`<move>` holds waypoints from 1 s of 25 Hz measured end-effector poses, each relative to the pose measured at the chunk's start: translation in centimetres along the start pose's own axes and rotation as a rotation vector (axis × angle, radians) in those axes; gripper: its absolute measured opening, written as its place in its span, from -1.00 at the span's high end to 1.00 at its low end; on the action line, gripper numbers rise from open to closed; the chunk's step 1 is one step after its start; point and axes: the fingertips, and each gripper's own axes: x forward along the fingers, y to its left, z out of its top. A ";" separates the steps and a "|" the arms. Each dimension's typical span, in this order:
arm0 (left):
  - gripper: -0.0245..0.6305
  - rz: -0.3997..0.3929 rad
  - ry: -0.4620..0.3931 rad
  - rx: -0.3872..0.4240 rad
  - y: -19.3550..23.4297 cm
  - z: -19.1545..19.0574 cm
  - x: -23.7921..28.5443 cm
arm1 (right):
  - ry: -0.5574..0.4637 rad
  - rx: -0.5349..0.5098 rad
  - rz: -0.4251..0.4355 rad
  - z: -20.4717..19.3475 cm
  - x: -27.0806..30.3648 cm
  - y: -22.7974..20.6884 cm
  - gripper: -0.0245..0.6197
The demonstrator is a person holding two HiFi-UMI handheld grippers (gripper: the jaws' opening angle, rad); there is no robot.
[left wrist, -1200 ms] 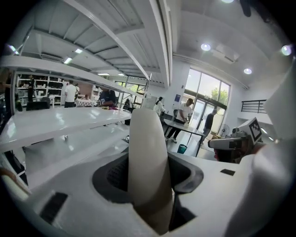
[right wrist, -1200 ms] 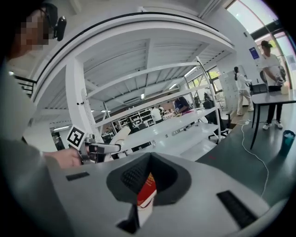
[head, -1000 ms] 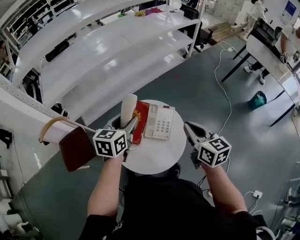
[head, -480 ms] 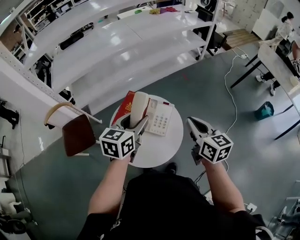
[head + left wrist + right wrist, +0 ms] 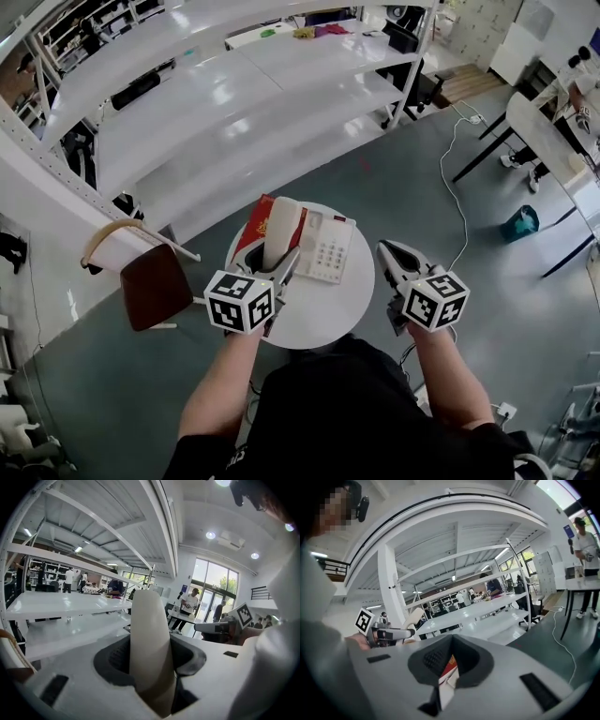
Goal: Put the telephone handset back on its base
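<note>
Since a second ago, the left gripper [image 5: 270,264] has carried the cream plastic telephone handset [image 5: 281,230] from the counter's far-left edge, beyond the red thing, inward toward the telephone base. The round white counter [image 5: 323,319] bears the white rectangular telephone base with its keypad [image 5: 330,248] near its far edge. A flat red book-like thing [image 5: 254,221] lies just beside the base at the far-left edge. In the head view the handset stands nearly upright, covering part of the red thing and the base's left side; whether it touches either I cannot tell. The left fingers [image 5: 108,660] clamp the handset's lower end, which fills the gap between them. The right gripper [image 5: 394,258] hangs just off the counter's right edge. Its fingers [image 5: 429,660] are drawn together, leaving only a thin slit, and they hold nothing.
</note>
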 end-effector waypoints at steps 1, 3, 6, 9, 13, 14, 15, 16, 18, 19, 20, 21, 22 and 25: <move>0.32 -0.003 0.005 -0.009 0.3 -0.4 0.1 | 0.004 0.000 -0.002 -0.1 0.2 0.4 0.90; 0.32 -0.004 0.015 -0.037 1.0 -1.0 0.7 | 0.014 -0.001 0.000 -0.4 0.7 0.9 0.90; 0.32 -0.012 0.040 -0.067 1.4 -2.3 1.9 | 0.040 0.004 0.004 -1.3 1.3 0.5 0.90; 0.32 -0.001 0.068 -0.062 2.2 -2.7 3.5 | 0.067 0.030 0.010 -2.1 2.7 -1.0 0.90; 0.32 0.029 0.090 -0.081 3.5 -3.2 6.3 | 0.089 0.035 0.043 -2.2 5.1 -2.9 0.90; 0.32 0.034 0.103 -0.093 3.8 -3.8 7.1 | 0.090 0.038 0.050 -2.0 5.5 -3.3 0.90; 0.32 0.040 0.118 -0.107 4.0 -4.3 7.9 | 0.092 0.043 0.057 -1.9 5.8 -3.7 0.90; 0.32 0.045 0.134 -0.122 4.2 -5.0 8.6 | 0.099 0.050 0.064 -2.0 6.1 -4.1 0.90; 0.32 0.051 0.165 -0.150 4.5 -6.3 9.8 | 0.118 0.060 0.072 -2.5 6.5 -4.8 0.90; 0.32 0.053 0.181 -0.160 4.6 -7.0 10.4 | 0.127 0.064 0.075 -2.7 6.6 -5.1 0.90; 0.32 0.056 0.197 -0.168 4.7 -7.7 11.0 | 0.133 0.067 0.076 -2.9 6.7 -5.5 0.90; 0.32 0.060 0.214 -0.175 4.9 -8.4 11.6 | 0.136 0.072 0.078 -3.1 6.8 -5.9 0.90; 0.32 0.064 0.231 -0.181 5.1 -9.1 12.2 | 0.138 0.076 0.078 -3.2 6.8 -6.3 0.90; 0.32 0.084 0.279 -0.193 5.9 -11.0 13.6 | 0.149 0.089 0.076 -3.8 6.8 -7.3 0.90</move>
